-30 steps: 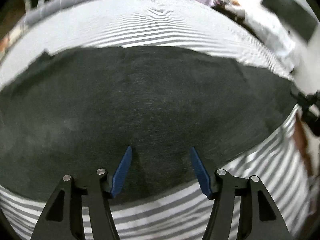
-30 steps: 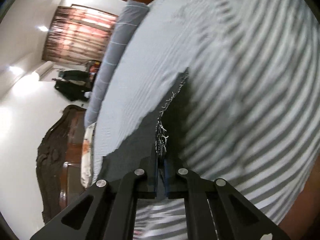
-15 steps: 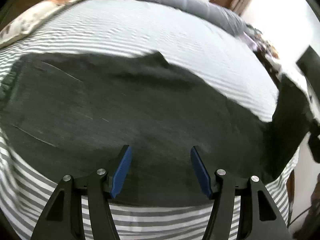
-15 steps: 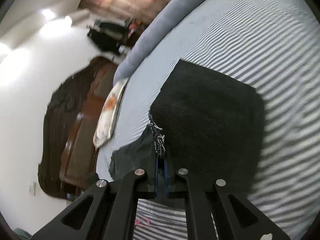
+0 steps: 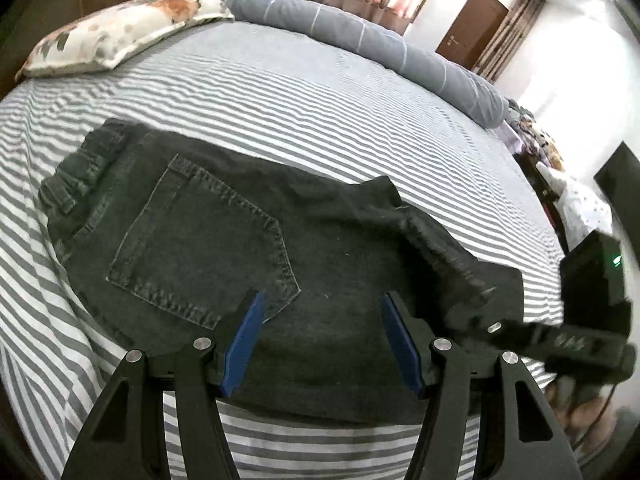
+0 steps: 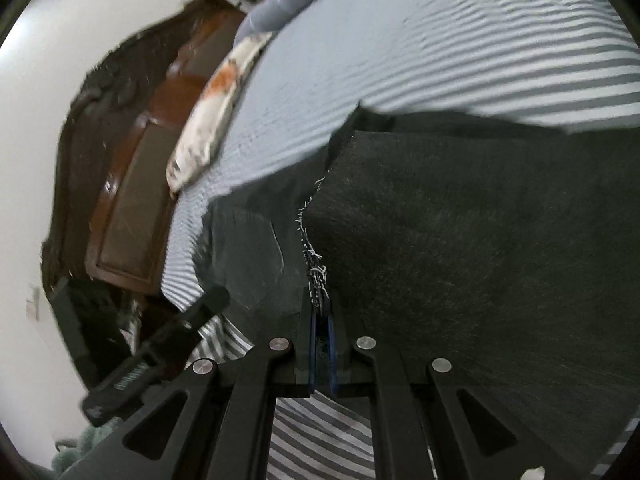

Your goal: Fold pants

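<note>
The pants [image 5: 224, 248], dark grey denim, lie on the striped bed [image 5: 320, 92], spread from about nine o'clock to three o'clock in the left wrist view, back pocket [image 5: 200, 248] facing up and the waistband [image 5: 76, 184] bunched toward ten o'clock; a frayed leg end is folded over the rest of the garment at about three o'clock; the left gripper [image 5: 320, 336] stands over the near edge of the pants at six o'clock, its blue pads [image 5: 244, 340] set well apart with nothing between them, only cloth lying beneath; the right gripper [image 6: 320, 344] is pinched tight on the frayed hem [image 6: 316, 272] of the pants, its pads pressed nearly together with white threads sticking out just ahead of them toward twelve o'clock; in the right wrist view the lifted dark cloth fills the field from one o'clock to five o'clock, with the lower layer of the pants showing at nine o'clock of the pads; a flowered pillow [image 5: 120, 32] rests at eleven o'clock on the bed, and a grey bolster [image 5: 360, 44] runs along the far edge from twelve to two o'clock; a wooden headboard [image 6: 132, 184] stands at nine o'clock in the right wrist view.
</note>
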{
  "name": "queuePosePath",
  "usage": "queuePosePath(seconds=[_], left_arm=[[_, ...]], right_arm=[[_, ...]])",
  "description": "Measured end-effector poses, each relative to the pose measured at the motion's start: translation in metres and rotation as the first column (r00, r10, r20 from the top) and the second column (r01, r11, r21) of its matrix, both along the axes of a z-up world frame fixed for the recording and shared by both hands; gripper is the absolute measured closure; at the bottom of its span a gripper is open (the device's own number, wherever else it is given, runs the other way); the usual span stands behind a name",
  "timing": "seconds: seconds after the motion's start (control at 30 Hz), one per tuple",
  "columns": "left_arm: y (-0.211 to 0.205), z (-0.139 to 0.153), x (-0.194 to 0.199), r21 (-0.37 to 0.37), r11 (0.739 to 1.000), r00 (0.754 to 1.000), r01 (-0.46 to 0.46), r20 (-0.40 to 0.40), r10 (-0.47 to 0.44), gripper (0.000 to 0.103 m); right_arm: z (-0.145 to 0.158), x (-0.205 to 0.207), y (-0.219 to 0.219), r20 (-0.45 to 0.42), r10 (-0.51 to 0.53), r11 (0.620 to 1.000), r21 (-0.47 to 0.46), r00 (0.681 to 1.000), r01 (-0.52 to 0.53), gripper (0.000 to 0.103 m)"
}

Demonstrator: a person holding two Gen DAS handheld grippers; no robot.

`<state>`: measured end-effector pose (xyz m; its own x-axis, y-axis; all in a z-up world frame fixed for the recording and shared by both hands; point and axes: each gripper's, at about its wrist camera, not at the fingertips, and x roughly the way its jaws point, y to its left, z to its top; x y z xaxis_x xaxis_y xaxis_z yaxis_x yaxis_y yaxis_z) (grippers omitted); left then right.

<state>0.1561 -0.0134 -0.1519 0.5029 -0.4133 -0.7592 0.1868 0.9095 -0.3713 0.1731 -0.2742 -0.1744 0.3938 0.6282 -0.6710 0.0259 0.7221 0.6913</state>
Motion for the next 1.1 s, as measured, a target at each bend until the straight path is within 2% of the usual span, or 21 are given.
queuePosePath(seconds=[0.17,0.33,0.4,0.47,0.57,0.67,0.8,0.93,1.1], left_arm=[[0.003,-0.004,0.003,-0.027,1.000,1.000,-0.013,-0.015,0.013,0.041],[0.006,-0.003,0.003,-0.034,0.999,1.000,-0.027,-0.013,0.027,0.041],[0.005,-0.002,0.004,-0.028,0.999,1.000,-0.028,-0.008,0.028,0.041],[0.002,0.000,0.000,-0.018,1.000,1.000,-0.018,-0.003,0.018,0.041],[-0.009,0.005,0.000,0.011,1.000,1.000,0.017,0.023,-0.017,0.041],[-0.024,0.009,0.002,0.043,0.997,0.997,0.060,0.049,-0.062,0.041],[-0.045,0.004,0.012,0.067,0.993,0.995,0.095,0.023,-0.097,0.041],[-0.064,-0.001,0.015,0.074,0.990,0.993,0.117,0.002,-0.117,0.041],[-0.090,-0.005,0.012,0.152,0.971,0.980,0.186,0.040,-0.194,0.041]], right_arm=[[-0.018,0.006,0.021,-0.057,0.022,0.998,-0.055,0.998,-0.025,0.091],[-0.017,-0.012,0.027,-0.053,0.044,0.998,-0.049,0.998,-0.047,0.068],[-0.013,-0.023,0.021,-0.052,0.039,0.998,-0.048,0.998,-0.041,0.066],[-0.009,-0.037,0.011,-0.047,0.018,0.998,-0.052,0.999,-0.021,0.066],[0.000,-0.057,-0.011,-0.037,-0.044,0.990,-0.139,0.998,0.038,0.066],[0.012,-0.074,-0.035,-0.010,-0.117,0.950,-0.292,0.993,0.109,0.066],[0.017,-0.088,-0.070,-0.004,-0.216,0.909,-0.367,0.976,0.199,0.066],[0.019,-0.082,-0.093,0.000,-0.266,0.885,-0.396,0.964,0.244,0.066],[0.028,-0.050,-0.119,0.041,-0.287,0.852,-0.445,0.957,0.275,0.066]])
